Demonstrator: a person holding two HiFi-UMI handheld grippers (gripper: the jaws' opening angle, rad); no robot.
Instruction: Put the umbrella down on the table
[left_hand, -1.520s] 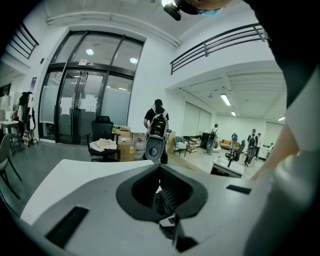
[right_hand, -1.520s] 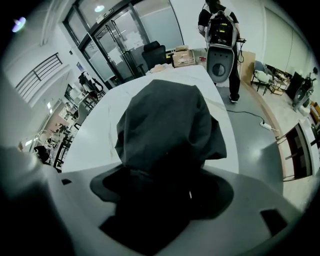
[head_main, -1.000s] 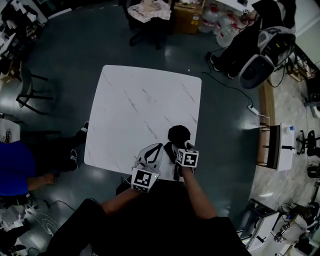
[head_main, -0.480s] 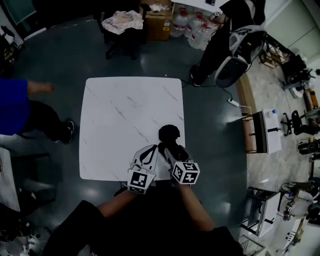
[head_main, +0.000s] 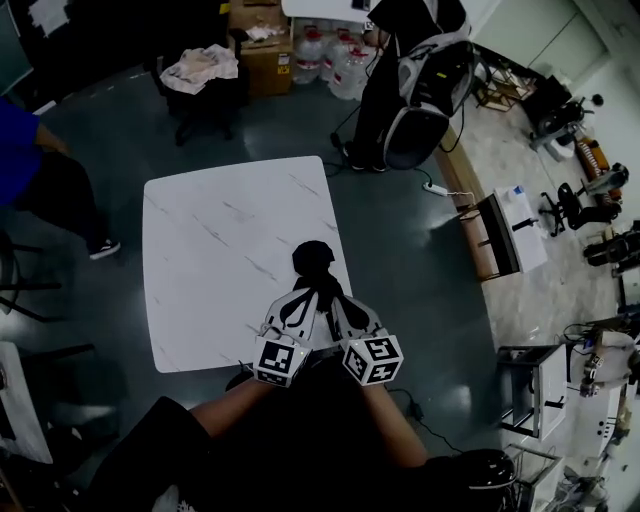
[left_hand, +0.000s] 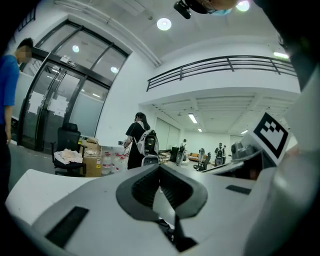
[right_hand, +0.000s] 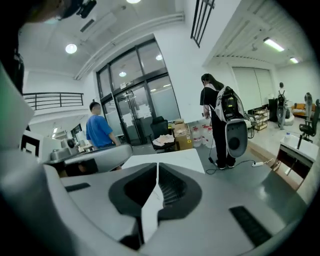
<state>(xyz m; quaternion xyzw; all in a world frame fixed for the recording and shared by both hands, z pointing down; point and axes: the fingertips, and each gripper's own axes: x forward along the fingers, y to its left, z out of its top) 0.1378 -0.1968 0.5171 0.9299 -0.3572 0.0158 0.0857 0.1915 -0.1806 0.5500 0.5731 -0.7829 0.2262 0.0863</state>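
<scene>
Table: middle of the floor.
Umbrella: on the table, by its right edge, toward the near corner.
Left gripper, right gripper: side by side, just near of the umbrella.
Chair: beyond the table's far edge.
Cardboard box: right of the chair.
Water bottles: right of the box.
Power strip: on the floor, right of the table's far corner.
</scene>
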